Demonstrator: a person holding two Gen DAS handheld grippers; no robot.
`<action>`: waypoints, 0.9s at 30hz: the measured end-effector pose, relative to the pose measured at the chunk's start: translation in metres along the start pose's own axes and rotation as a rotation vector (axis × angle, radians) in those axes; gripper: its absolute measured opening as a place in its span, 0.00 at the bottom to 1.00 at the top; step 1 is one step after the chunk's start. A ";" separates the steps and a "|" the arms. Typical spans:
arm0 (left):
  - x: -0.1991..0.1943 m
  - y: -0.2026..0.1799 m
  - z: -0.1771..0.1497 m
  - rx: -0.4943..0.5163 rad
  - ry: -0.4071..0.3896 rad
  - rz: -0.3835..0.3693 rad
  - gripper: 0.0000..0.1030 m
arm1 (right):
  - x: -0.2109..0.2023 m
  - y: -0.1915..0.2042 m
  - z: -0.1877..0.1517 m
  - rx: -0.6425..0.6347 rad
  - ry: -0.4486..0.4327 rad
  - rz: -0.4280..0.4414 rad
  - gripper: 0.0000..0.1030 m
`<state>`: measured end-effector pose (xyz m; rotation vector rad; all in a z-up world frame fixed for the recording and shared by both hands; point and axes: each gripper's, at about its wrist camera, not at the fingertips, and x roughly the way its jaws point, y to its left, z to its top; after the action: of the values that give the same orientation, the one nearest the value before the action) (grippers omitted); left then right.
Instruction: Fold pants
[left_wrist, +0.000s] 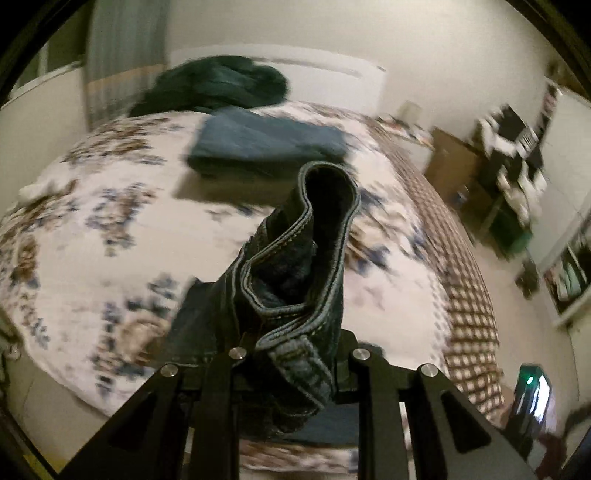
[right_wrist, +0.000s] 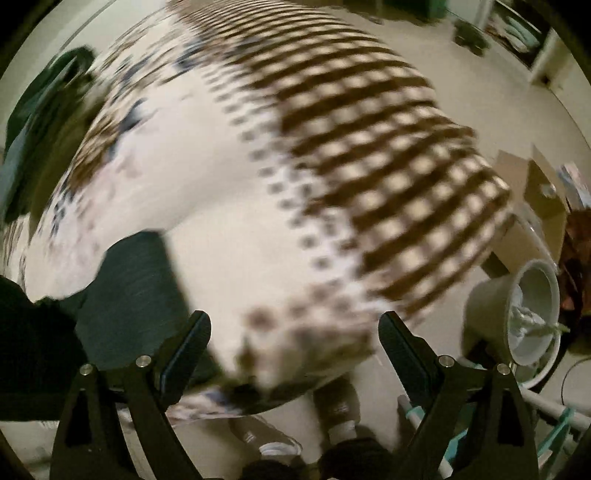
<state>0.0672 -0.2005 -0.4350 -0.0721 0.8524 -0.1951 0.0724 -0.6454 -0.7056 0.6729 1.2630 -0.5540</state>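
Left tongs (left_wrist: 295, 347) pinch stiff, stitched denim jeans (left_wrist: 295, 258) over a floral quilt (left_wrist: 110, 221). Right tongs (right_wrist: 294, 334) gape, empty. A white bin (right_wrist: 491, 306) holds crumpled paper (right_wrist: 526, 319).

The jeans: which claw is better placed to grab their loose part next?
Probably the right claw: it is open and empty above the bed, while the left claw already grips the jeans.

Left gripper (left_wrist: 291, 343): matte black angular linkage arms are being shown, with triangular cut-outs and round silver screw heads at the pivots. Right gripper (right_wrist: 294, 334): same black arms, silver screws; flat dark-padded fingers (right_wrist: 399, 347) are being shown.
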 end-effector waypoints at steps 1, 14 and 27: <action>0.007 -0.013 -0.006 0.020 0.016 -0.013 0.17 | -0.001 -0.011 0.001 0.015 -0.003 -0.005 0.91; 0.087 -0.110 -0.080 0.282 0.235 0.010 0.27 | -0.005 -0.089 0.022 0.080 -0.007 0.032 0.92; 0.045 -0.021 -0.007 0.005 0.269 -0.017 0.86 | 0.000 0.007 0.055 -0.001 0.124 0.591 0.97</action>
<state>0.0878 -0.2303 -0.4694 -0.0492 1.1197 -0.2260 0.1148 -0.6806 -0.6959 1.0402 1.1050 -0.0240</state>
